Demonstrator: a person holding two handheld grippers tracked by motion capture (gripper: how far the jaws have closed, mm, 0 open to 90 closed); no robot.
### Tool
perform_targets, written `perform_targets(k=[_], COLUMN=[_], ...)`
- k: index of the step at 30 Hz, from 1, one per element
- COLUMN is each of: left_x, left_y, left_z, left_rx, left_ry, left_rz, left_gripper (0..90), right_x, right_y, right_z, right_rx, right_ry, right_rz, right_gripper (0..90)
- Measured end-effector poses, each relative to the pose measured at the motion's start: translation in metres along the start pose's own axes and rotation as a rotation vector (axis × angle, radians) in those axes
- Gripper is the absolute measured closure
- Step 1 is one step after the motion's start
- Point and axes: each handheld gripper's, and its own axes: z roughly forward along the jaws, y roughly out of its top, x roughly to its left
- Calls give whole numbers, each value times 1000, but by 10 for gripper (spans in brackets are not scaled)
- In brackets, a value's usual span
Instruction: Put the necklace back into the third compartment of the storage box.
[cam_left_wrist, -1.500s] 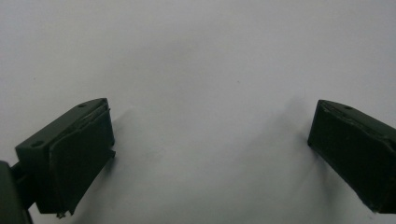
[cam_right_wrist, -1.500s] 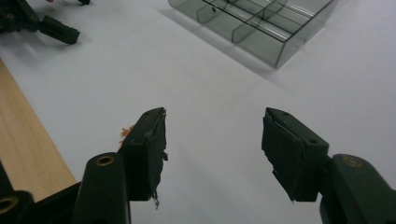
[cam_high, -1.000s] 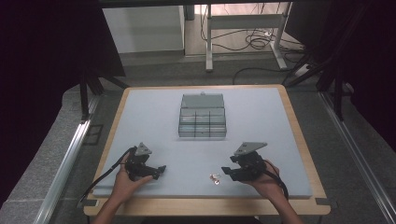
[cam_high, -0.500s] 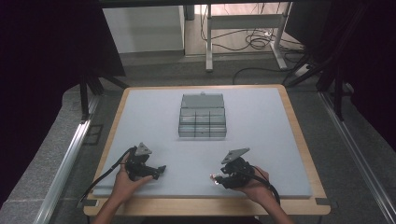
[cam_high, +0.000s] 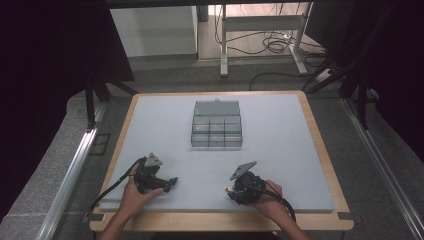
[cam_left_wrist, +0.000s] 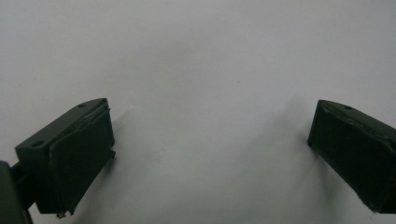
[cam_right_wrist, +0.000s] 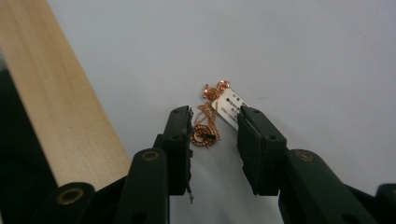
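Low at the frame's centre in the right gripper view, the right gripper has just been closing, jaws part-shut astride a necklace and its tag on the mat, pads not yet pressing. The fine chain may slip out, or only the tag be caught. The left gripper rests wide apart, empty.

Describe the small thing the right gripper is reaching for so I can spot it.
On the grey mat, near its front wooden edge, sits the right gripper. Between its jaws, which have just been closing, lies a rose-gold chain necklace with a ring pendant and white tag, the mat's one loose trinket.
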Motion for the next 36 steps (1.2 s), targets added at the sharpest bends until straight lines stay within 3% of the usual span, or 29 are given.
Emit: perform_targets(k=[5,11,24,36], left_x=[0,0,0,0], left_y=[0,0,0,0], left_z=[0,0,0,0], left_rx=[0,0,0,0], left_ry=[0,0,0,0], left_rz=[0,0,0,0], left_gripper=[2,2,2,2], right_x=[3,6,2,0], right_y=[3,6,5,6], right_z=[2,3,2,-2], right_rx=[20,35,17,-7], right_ry=[-45,-66,-25,-26], right_rz=[-17,-12,13,21], right_gripper=[710,786,880,880])
